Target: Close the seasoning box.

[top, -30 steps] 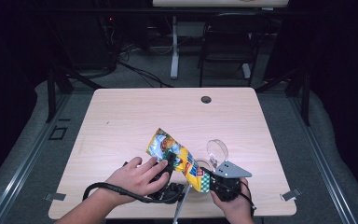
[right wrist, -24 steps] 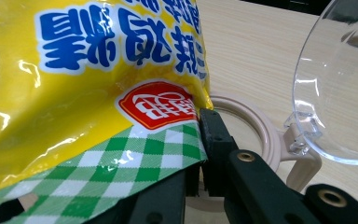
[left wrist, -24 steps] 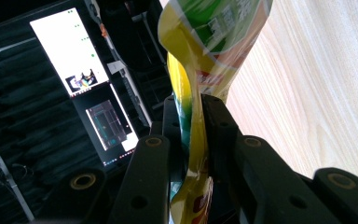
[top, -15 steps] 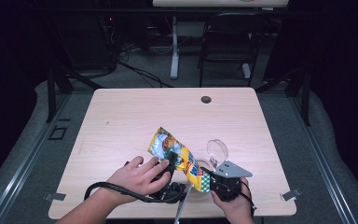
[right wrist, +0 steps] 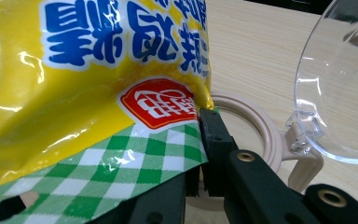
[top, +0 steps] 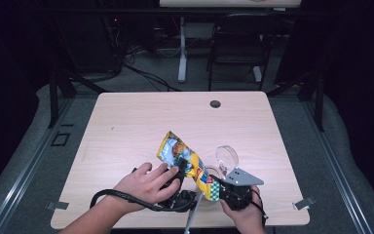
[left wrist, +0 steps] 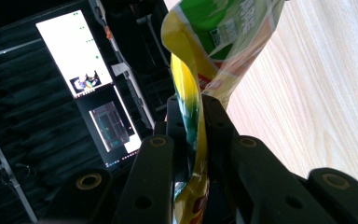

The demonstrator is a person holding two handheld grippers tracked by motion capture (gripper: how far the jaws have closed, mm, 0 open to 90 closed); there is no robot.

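Presently on the table (top: 126, 126), light wood top, near edge at the person's side:

Item 1, snack bag (top: 187, 163): yellow foil pouch with blue lettering, a red seal and a green-and-white checked band at one end. Held up off the tabletop near the front edge, slanting from upper left down to lower right in the high view, stretched between the two grippers.

Item 2, left gripper (left wrist: 193, 140): black jaws, in the left hand (top: 146, 187), cable looping toward the table's front edge. Its jaws have just been closing and now pinch a folded edge of the snack bag, which runs up between them in the left gripper view.

Item 3, right gripper (right wrist: 200, 154): black jaws, grey three-cornered plate on top, in the right hand (top: 241, 214). Clenched on the checked end of the snack bag; the foil is nipped at the jaw tips in the right gripper view.

Item 4, container (right wrist: 256, 135): beige round rim standing on the table just behind the right gripper, below the bag's lower end.

Item 5, clear lid (right wrist: 340, 93): transparent dome, hinged to the container's rim and tipped upright, open
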